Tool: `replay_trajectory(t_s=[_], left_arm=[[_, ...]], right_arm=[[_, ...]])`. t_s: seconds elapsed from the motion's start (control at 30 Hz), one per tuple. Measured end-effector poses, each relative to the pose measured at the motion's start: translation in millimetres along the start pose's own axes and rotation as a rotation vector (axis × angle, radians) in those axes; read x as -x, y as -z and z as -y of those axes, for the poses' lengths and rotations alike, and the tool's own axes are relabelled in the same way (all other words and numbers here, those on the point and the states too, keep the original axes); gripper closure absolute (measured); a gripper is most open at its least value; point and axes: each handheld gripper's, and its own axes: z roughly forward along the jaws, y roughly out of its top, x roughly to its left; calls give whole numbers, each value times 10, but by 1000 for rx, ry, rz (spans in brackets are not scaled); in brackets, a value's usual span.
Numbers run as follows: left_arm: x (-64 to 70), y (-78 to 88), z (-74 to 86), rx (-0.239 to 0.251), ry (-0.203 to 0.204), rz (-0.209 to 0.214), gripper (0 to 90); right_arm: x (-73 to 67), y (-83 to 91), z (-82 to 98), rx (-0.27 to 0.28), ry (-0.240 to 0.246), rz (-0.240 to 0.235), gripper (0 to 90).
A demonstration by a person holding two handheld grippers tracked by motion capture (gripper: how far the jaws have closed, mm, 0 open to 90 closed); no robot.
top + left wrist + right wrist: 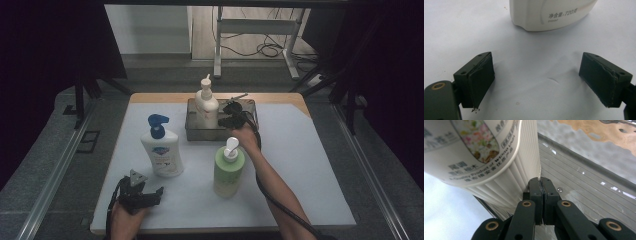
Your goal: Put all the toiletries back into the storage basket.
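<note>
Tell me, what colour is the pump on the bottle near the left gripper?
Blue, on the white bottle; the high view shows it best.

The left tool (536, 82) has its two black jaws spread wide apart over the white table (461, 30), with nothing between them. Ahead of the jaws stands the base of a white bottle (549, 15), bearing printed grey characters, clear of both pads
</note>
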Motion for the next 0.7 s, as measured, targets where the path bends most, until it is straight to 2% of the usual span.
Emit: replay_trajectory(t_s=[0.7], left_arm=[[0,0,0,0,0,0,124]], right_arm=[[-35,-52,-25,-4,-9,-27,877]])
